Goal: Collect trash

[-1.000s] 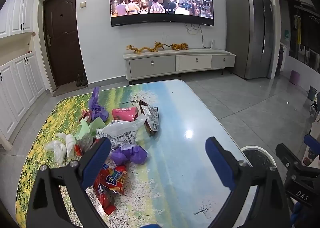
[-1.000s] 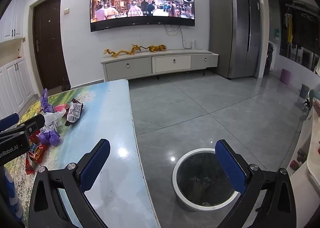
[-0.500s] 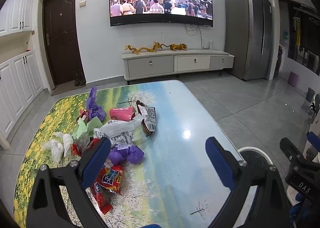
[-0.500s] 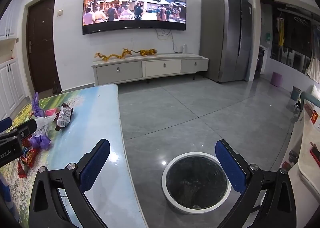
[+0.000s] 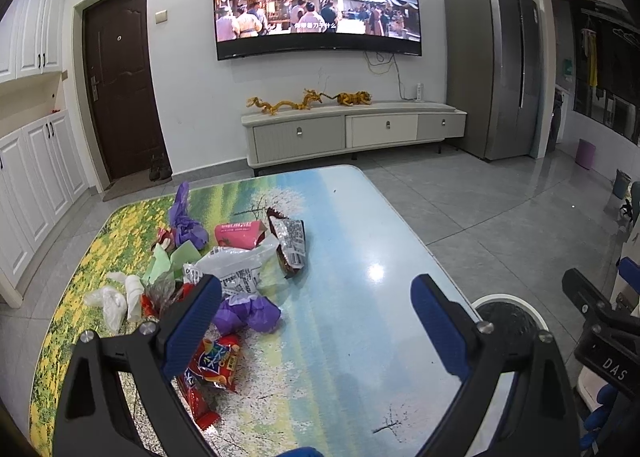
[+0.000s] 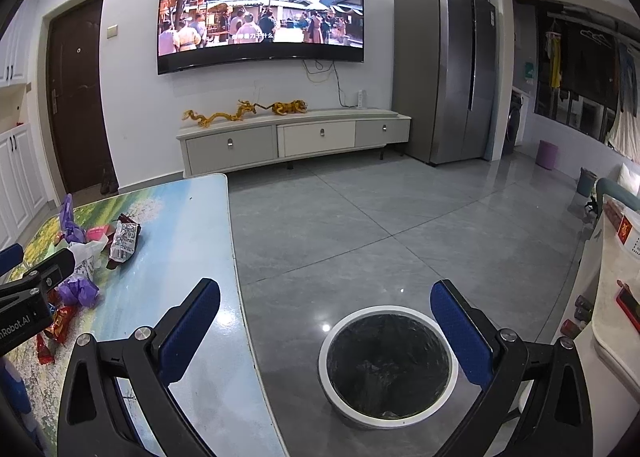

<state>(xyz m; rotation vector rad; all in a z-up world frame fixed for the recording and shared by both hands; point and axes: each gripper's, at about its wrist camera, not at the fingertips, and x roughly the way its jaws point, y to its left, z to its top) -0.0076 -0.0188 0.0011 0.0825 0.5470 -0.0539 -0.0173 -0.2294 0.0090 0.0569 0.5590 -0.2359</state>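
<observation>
In the left wrist view, the left gripper (image 5: 316, 307) hangs over the table (image 5: 360, 257) with its blue fingers (image 5: 192, 323) spread wide and nothing between them, while the trash pile (image 5: 224, 257) of wrappers, purple paper and plastic lies on the table's left half, just beyond the left fingertip. In the right wrist view, the right gripper (image 6: 325, 317) is likewise wide apart and empty, poised above the round white-rimmed bin (image 6: 388, 365) standing on the floor just beside the table
</observation>
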